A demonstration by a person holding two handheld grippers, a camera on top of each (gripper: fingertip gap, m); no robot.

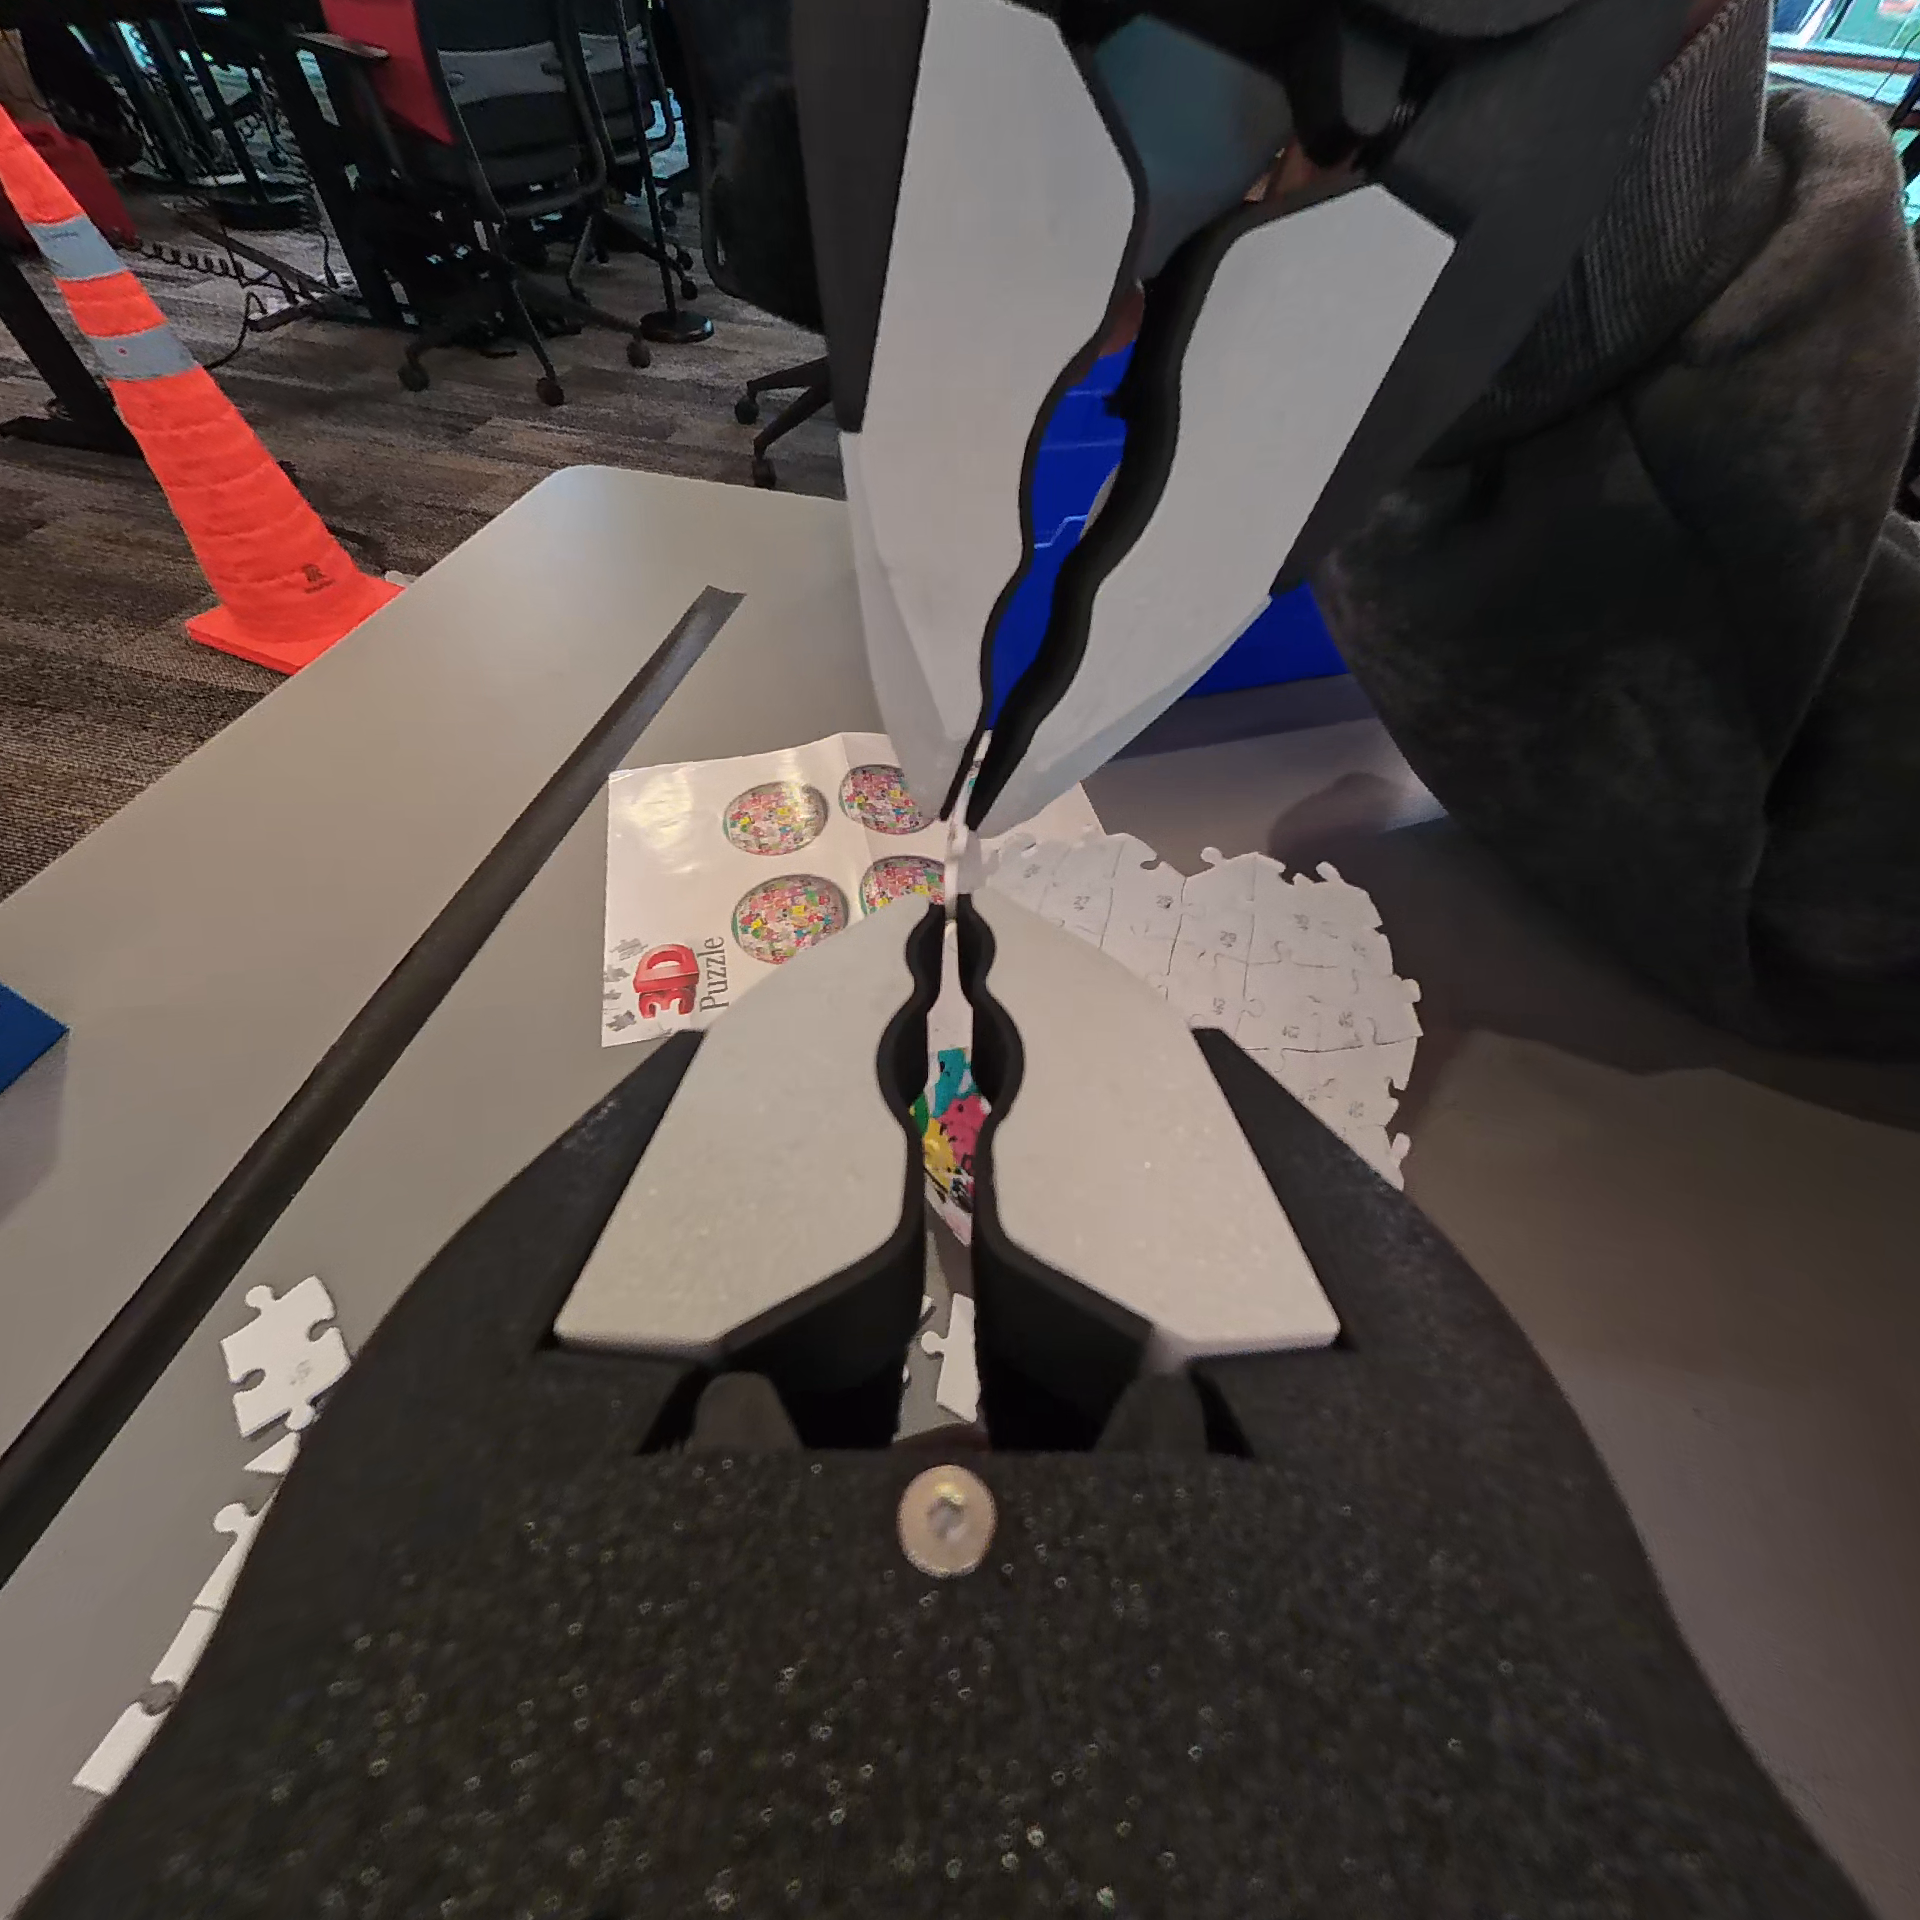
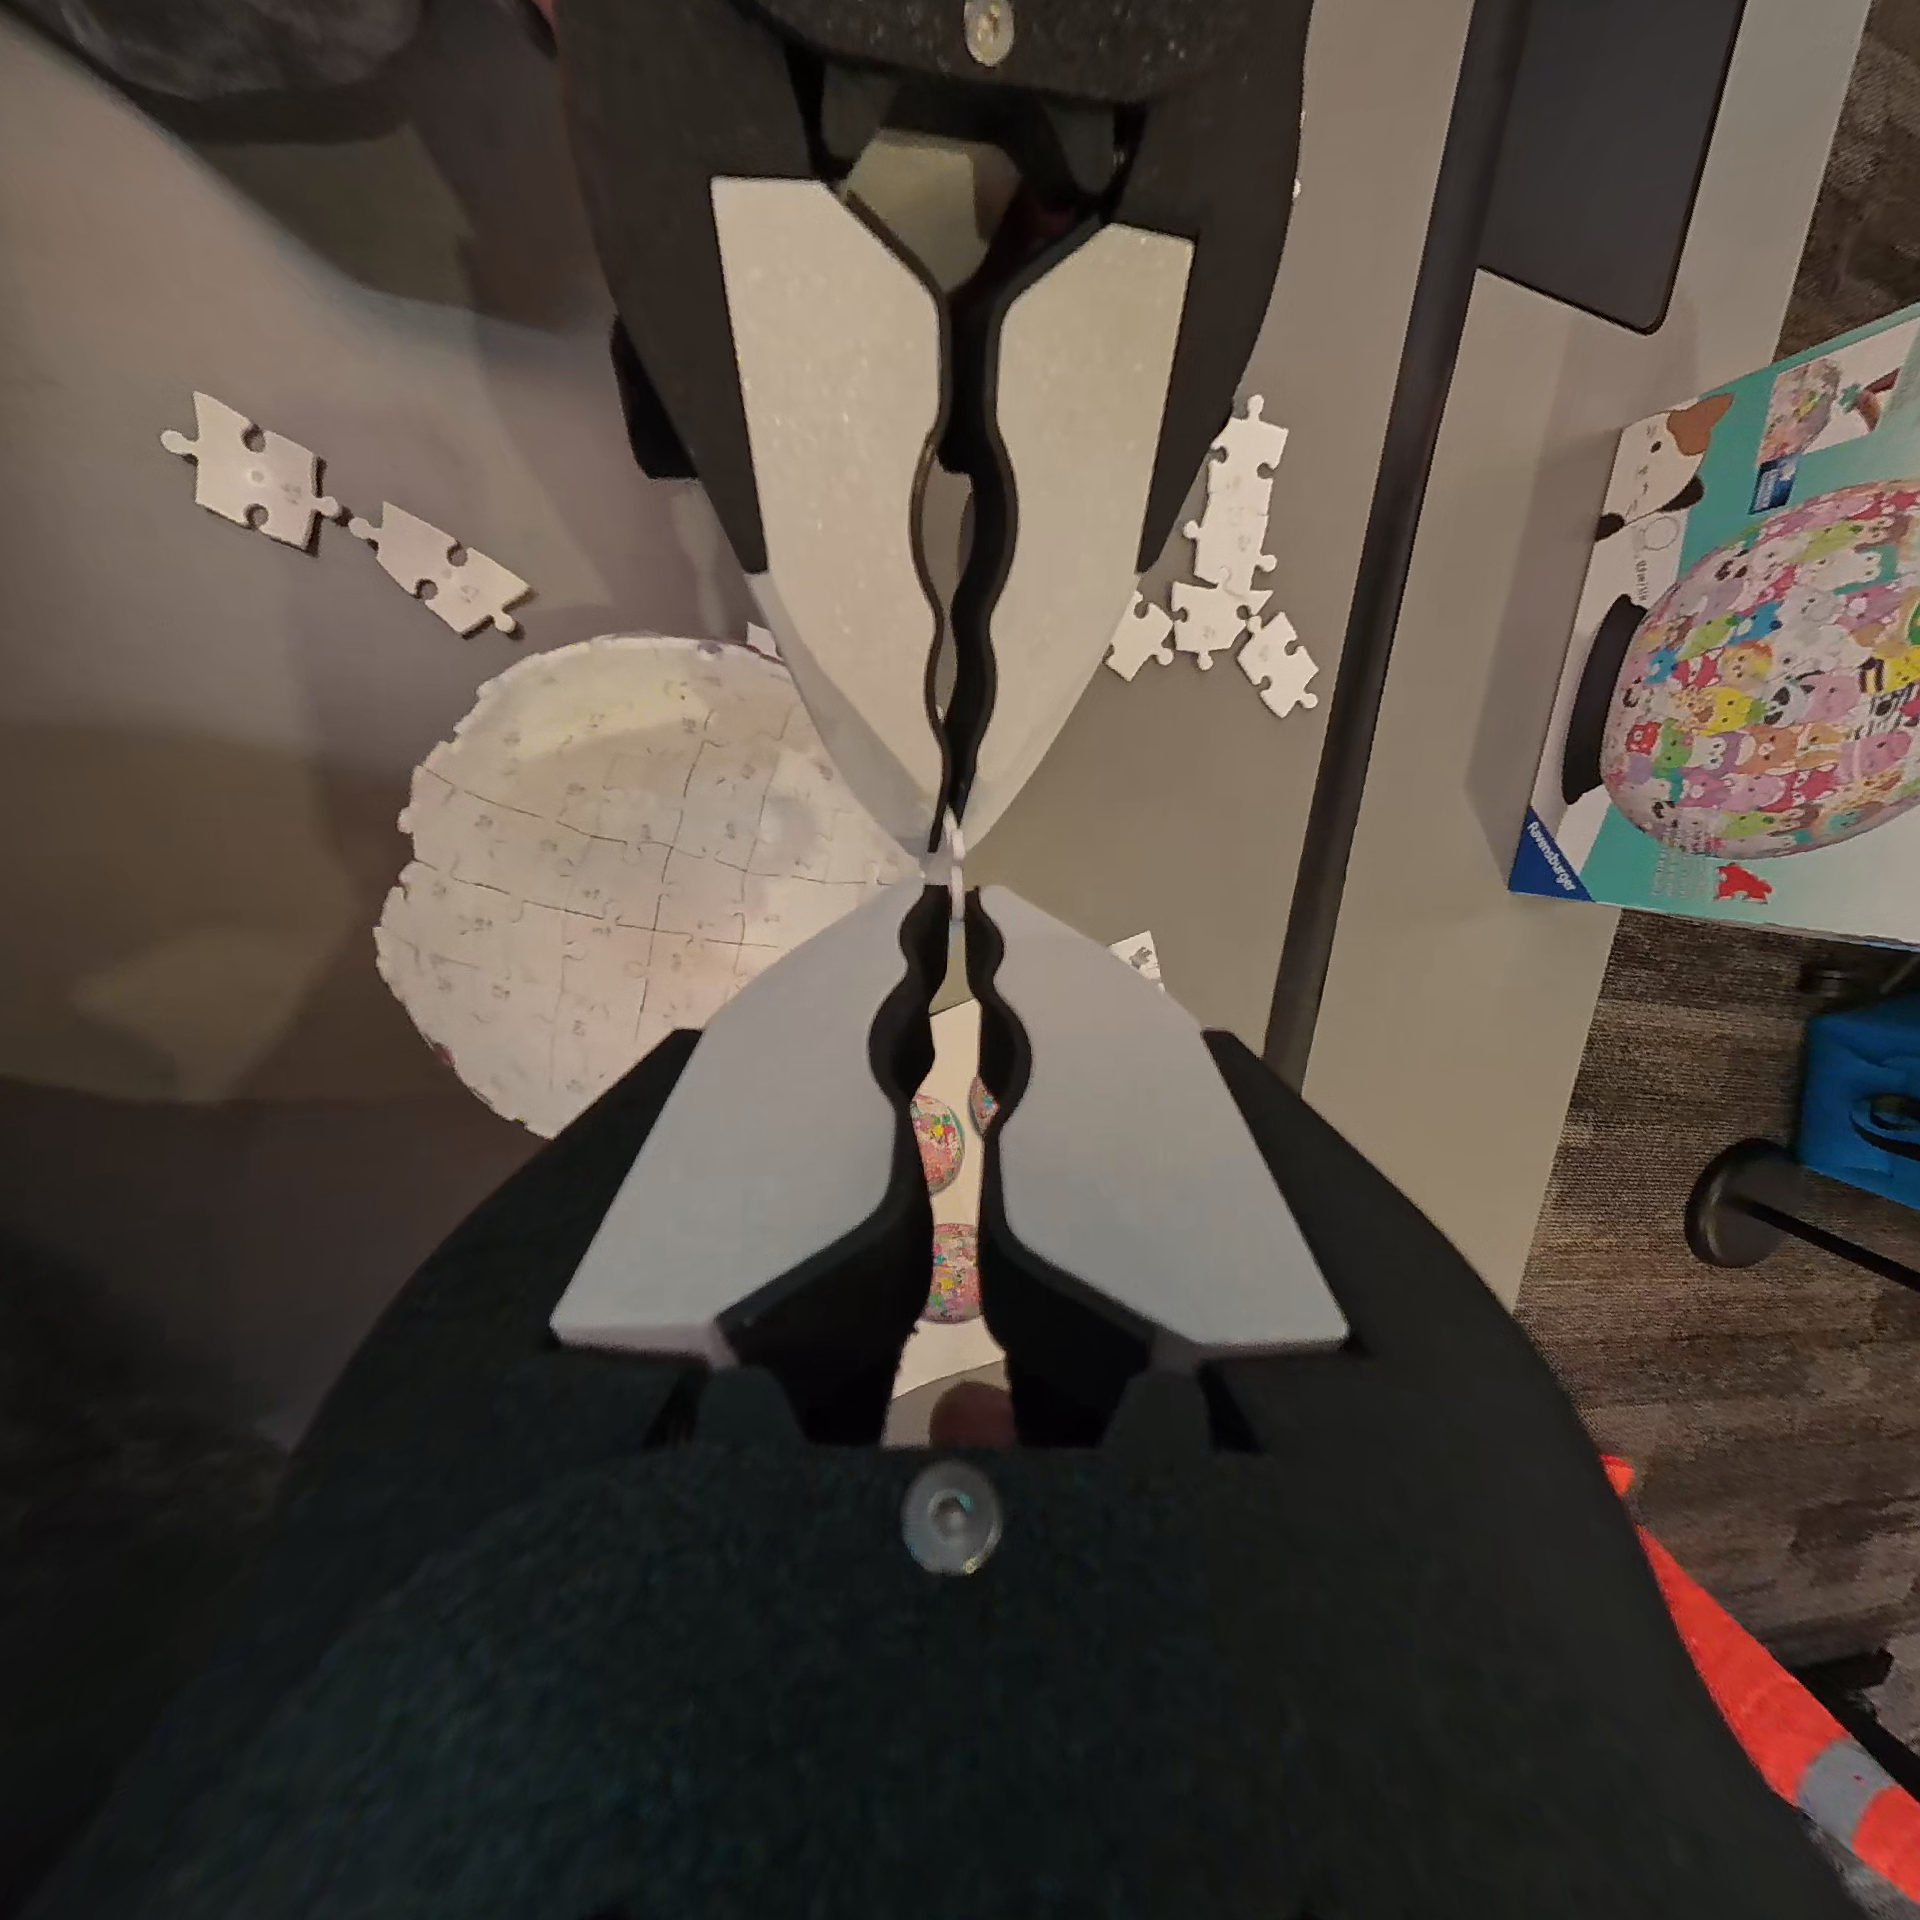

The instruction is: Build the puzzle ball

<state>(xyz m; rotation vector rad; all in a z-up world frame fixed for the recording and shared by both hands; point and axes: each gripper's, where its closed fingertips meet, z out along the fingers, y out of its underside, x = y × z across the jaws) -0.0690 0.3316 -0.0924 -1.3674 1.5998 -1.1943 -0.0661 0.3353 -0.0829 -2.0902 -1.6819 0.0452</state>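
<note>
Grippers meet tip to tip above the grey table [image 1: 343, 790]. Left gripper [image 1: 954, 914] has jaws nearly pressed together, pinching a small white puzzle piece [image 1: 961, 857] edge-on at the tips. Right gripper [image 2: 948, 902] comes in from the far side in the left wrist view, jaws also pinched on what looks like the same piece; the tip contact is tiny and a bit blurred, so one piece or two cannot be told. Half-built puzzle ball [image 2: 582, 883], a white dome shell with its blank side showing, sits on the table just right of the tips in the left wrist view. Instruction leaflet [image 1: 727, 883] lies flat under the tips. Loose white pieces [image 2: 1236, 582] are scattered near the table's seam, two more [image 2: 343, 509] well apart. Puzzle box [image 2: 1756, 665] lies at the right edge of the right wrist view. Orange traffic cone [image 1: 208, 416] stands on the carpet, far left.
</note>
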